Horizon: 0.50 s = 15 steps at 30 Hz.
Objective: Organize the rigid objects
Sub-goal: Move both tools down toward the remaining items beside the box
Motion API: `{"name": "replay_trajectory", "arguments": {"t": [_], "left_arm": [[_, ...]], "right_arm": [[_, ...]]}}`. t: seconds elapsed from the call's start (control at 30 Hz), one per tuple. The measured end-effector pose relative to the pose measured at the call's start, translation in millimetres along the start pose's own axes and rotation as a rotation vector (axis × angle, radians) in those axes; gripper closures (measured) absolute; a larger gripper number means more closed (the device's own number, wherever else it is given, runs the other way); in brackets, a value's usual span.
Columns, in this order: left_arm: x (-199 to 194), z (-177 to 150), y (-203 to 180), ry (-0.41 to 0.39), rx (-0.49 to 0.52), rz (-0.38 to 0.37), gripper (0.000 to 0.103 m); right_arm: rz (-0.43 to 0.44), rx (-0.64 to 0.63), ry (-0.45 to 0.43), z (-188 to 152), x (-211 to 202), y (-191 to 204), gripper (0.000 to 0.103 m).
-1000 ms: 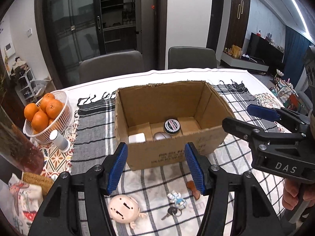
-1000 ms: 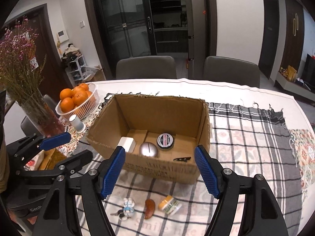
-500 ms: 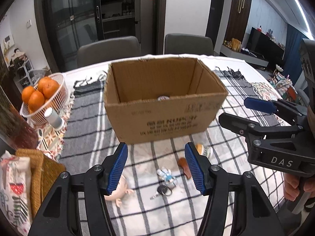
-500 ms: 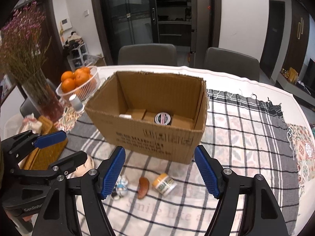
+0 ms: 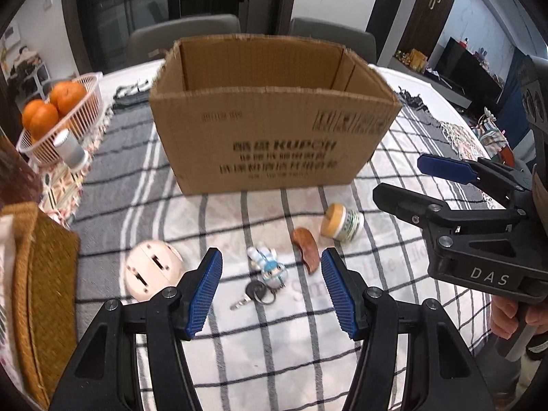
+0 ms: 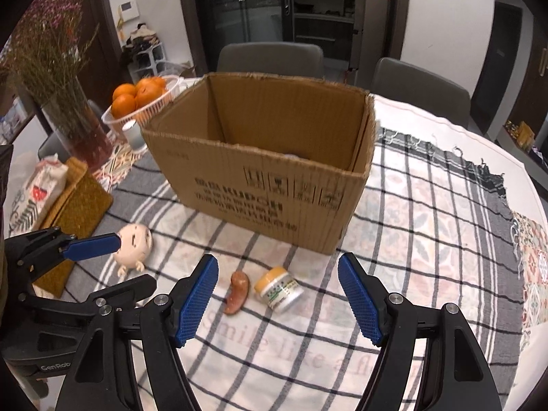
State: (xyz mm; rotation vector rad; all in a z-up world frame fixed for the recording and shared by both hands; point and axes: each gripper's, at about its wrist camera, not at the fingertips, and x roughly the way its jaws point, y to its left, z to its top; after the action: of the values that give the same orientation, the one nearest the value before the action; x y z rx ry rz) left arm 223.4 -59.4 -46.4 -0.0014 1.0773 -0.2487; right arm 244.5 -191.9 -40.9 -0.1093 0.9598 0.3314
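An open cardboard box stands on the checked cloth; it also shows in the right wrist view. In front of it lie a small jar with a cream lid, a brown curved piece, a small white-blue figure with a key, and a round pink doll head. My left gripper is open and empty just above the figure and key. My right gripper is open and empty above the jar and the brown piece.
A white basket of oranges and a small white cylinder stand at the left. A woven mat lies at the left edge. A vase of dried flowers stands at the far left. Chairs stand behind the table.
Both grippers have dropped lower and moved in toward the small things in front of the box. The box's inside is now mostly hidden behind its front wall.
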Motion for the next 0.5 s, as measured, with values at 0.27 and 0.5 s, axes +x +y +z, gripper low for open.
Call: {"name": "replay_trajectory", "arguments": {"t": [0.27, 0.5], "left_arm": [[23, -6, -1, 0.088, -0.046, -0.021, 0.044], [49, -9, 5, 0.179, -0.107, -0.056, 0.044]], "right_arm": [[0.049, -0.038, 0.099, -7, 25, -5, 0.030], [0.084, -0.057, 0.174, -9, 48, -8, 0.030]]}}
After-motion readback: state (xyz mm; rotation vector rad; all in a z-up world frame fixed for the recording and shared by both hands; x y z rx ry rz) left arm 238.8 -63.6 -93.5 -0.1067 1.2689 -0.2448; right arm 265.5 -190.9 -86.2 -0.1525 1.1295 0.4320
